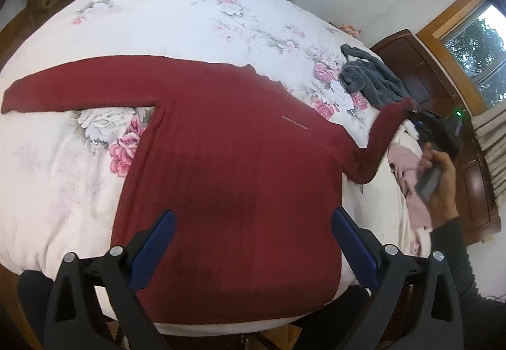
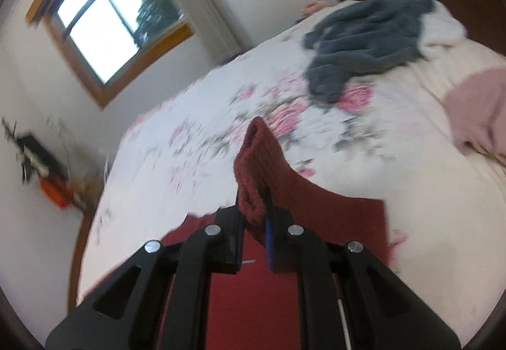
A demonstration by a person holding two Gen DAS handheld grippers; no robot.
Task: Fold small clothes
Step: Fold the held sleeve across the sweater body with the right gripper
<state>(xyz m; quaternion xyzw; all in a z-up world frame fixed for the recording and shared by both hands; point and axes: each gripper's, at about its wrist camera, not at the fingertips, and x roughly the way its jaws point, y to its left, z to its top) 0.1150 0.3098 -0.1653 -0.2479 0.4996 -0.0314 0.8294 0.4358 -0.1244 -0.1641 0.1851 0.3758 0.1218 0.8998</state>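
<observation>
Right, dark red knit sweater (image 1: 227,166) lies flat on the floral bed quilt (image 1: 177,11), hem toward the near bed edge, neck toward the far side, so long axis runs near-to-far w/ one sleeve (image 1: 79,78) stretched out sideways. Looks soft, light, floppy; prob. sags and stretches if lifted by one point, so grab cuffs, shoulders or hem corners. Right tool (image 2: 254,207) is clamped on the other sleeve's cuff (image 2: 253,160), raised off the bed. Left tool (image 1: 253,242) gapes wide over the hem, holding nothing.
</observation>
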